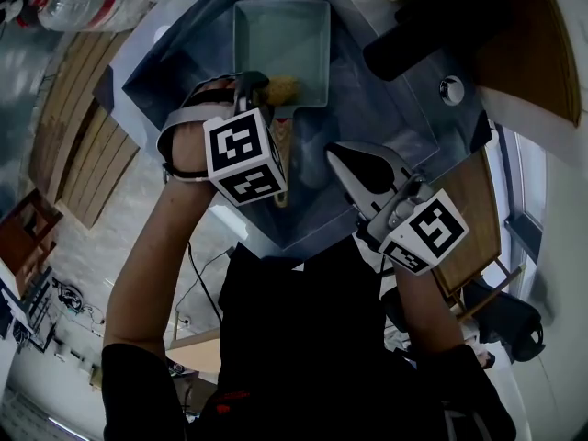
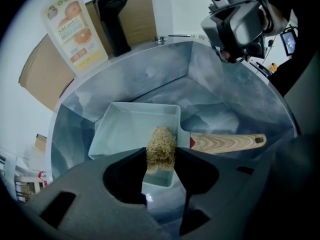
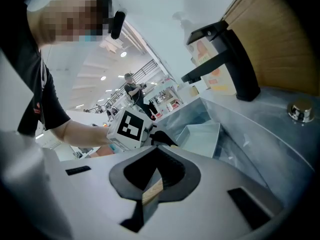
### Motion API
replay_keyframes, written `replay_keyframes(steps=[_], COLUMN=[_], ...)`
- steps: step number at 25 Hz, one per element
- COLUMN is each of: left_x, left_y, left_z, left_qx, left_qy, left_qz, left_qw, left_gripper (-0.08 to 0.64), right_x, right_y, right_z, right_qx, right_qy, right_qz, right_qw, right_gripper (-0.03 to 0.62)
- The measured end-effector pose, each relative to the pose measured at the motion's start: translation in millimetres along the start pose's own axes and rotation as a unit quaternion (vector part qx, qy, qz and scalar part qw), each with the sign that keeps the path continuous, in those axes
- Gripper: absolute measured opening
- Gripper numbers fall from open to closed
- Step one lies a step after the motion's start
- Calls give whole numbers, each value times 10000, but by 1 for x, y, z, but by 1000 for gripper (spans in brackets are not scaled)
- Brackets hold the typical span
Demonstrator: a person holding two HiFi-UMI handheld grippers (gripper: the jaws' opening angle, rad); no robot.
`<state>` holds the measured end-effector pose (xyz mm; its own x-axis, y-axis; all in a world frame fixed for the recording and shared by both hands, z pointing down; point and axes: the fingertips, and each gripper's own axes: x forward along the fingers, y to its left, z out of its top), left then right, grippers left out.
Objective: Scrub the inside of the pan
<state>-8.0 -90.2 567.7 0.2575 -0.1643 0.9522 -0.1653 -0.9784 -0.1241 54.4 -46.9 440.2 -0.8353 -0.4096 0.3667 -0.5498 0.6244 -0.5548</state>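
A pale blue square pan [image 1: 276,44] [image 2: 125,129] [image 3: 202,136] lies in the steel sink [image 1: 377,108], its wooden handle [image 1: 281,150] [image 2: 225,141] pointing toward me. My left gripper [image 1: 262,90] [image 2: 161,161] is shut on a yellowish scrubbing pad [image 1: 283,88] [image 2: 161,149], held at the pan's near rim beside the handle joint. My right gripper [image 1: 338,154] [image 3: 150,184] hangs above the sink to the right of the handle, jaws together and holding nothing. It also shows in the left gripper view as the right gripper [image 2: 235,24], high at the top right. A sliver of wood shows through its slit.
A black faucet [image 1: 413,35] [image 2: 112,14] [image 3: 225,59] stands at the sink's back right, with a chrome knob [image 1: 451,89] [image 3: 300,110] nearby. A printed carton [image 2: 75,31] leans behind the sink. A plastic bottle [image 1: 83,3] lies at the far left. Steep sink walls [image 2: 235,84] surround the pan.
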Motion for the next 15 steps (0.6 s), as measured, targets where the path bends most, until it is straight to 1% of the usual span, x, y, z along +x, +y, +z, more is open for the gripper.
replay_keyframes(steps=[6, 12, 15], left_x=[-1, -1, 2], left_y=[-5, 19, 34], left_z=[-1, 7, 12], left_qx=[-85, -50, -48], left_qy=[-16, -75, -79], left_qz=[20, 309, 363], left_qw=[10000, 9995, 9993], left_gripper=[173, 175, 175], right_x=[-4, -12, -15], right_y=[5, -2, -10], right_z=[-3, 3, 10], right_qx=[-17, -28, -32], right_qy=[-36, -94, -139], right_qz=[4, -92, -152], right_qw=[10000, 9999, 9998], right_gripper=[2, 2, 2])
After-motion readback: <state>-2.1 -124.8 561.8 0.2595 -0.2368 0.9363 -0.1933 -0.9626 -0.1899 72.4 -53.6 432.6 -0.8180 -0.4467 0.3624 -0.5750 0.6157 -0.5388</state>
